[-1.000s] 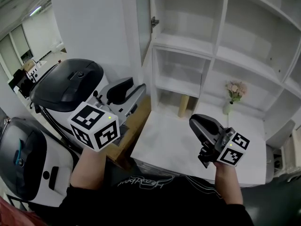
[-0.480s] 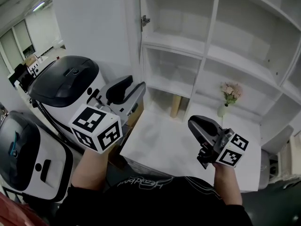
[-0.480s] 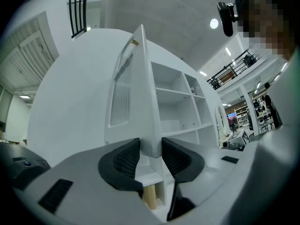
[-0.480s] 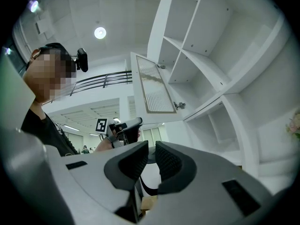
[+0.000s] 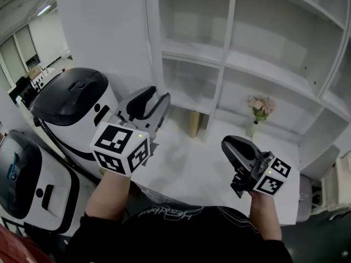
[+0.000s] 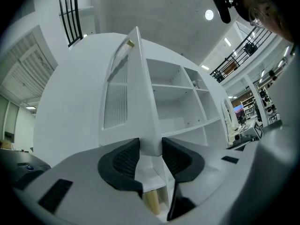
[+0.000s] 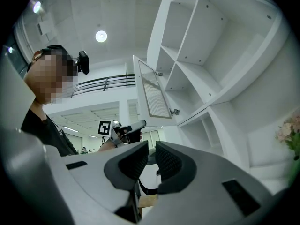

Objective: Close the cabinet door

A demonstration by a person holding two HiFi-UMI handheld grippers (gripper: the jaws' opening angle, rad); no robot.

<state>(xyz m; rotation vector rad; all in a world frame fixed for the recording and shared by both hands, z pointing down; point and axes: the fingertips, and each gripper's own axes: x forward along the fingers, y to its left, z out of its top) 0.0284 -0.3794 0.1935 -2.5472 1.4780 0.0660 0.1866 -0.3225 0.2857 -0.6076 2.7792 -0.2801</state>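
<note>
The white cabinet door (image 6: 133, 86), with a slatted panel, stands open and sticks out edge-on from the white shelf unit (image 5: 230, 64); it also shows as the door (image 7: 152, 90) on its hinge. My left gripper (image 5: 149, 104) is held just below and in front of the door's lower corner. Its jaws are opening. That corner shows in the gap between the pads (image 6: 123, 159), which do not press on it. My right gripper (image 5: 240, 153) hovers over the counter at the right, with a narrow gap between its jaws and nothing in it.
Two white machines with black lids (image 5: 71, 100) (image 5: 24, 171) stand at the left. On the white counter (image 5: 186, 166) are a cardboard tube (image 5: 193, 124) and a small vase of flowers (image 5: 258, 109). The shelf compartments are bare.
Both grippers have moved closer to the shelf unit. The left one has drifted right, up under the open door's edge. The right one kept its pose.
</note>
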